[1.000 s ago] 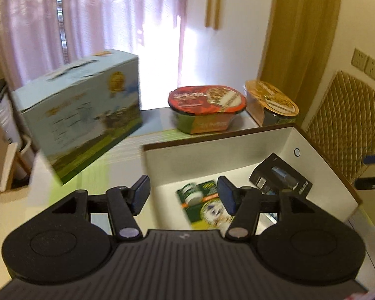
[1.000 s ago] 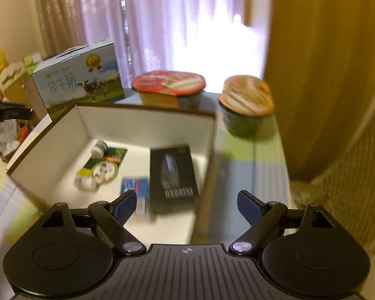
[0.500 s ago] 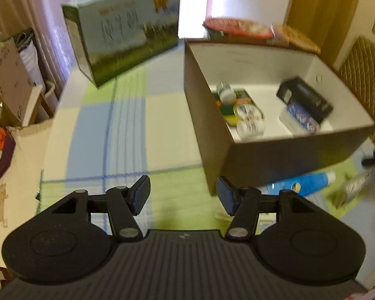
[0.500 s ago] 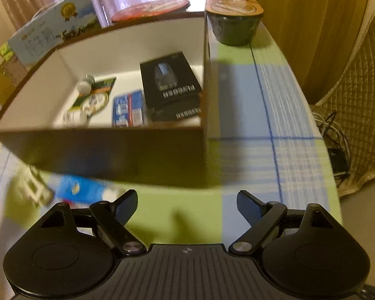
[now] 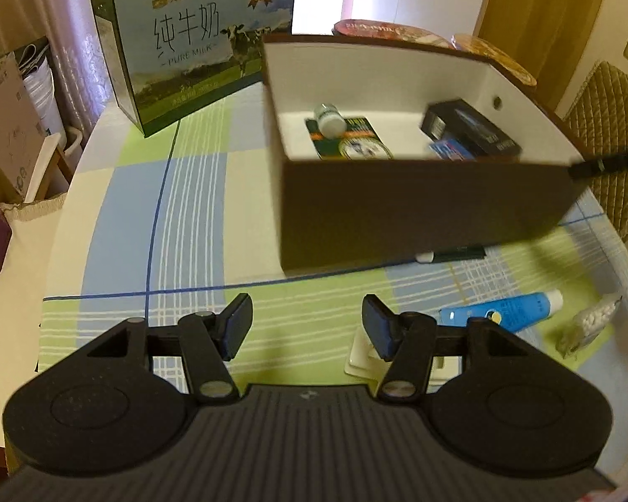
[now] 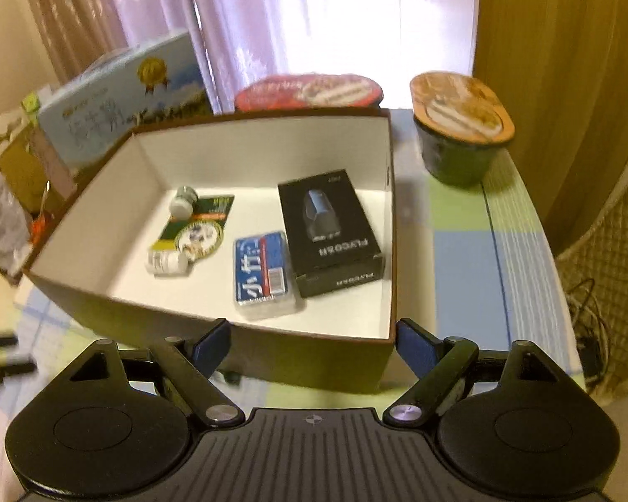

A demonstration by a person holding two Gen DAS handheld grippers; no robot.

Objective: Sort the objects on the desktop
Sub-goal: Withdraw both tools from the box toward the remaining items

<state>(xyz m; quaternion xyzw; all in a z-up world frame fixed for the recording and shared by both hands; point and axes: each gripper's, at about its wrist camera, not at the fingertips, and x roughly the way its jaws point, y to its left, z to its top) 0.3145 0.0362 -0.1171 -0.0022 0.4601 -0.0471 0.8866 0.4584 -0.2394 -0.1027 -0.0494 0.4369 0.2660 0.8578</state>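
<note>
Holding both grippers empty, we keep the left gripper (image 5: 305,320) with its fingers spread above the checked tablecloth (image 5: 188,226). Ahead and to its right stands the brown box (image 5: 418,213); just right of its right finger lie a blue tube (image 5: 502,311) and a white flat piece (image 5: 362,357). Our right gripper (image 6: 312,341) is likewise spread wide at the box's near wall (image 6: 314,355). Beyond that wall, inside the box, rest a black carton (image 6: 330,232), a blue pack (image 6: 263,272) and small bottles (image 6: 165,261).
</note>
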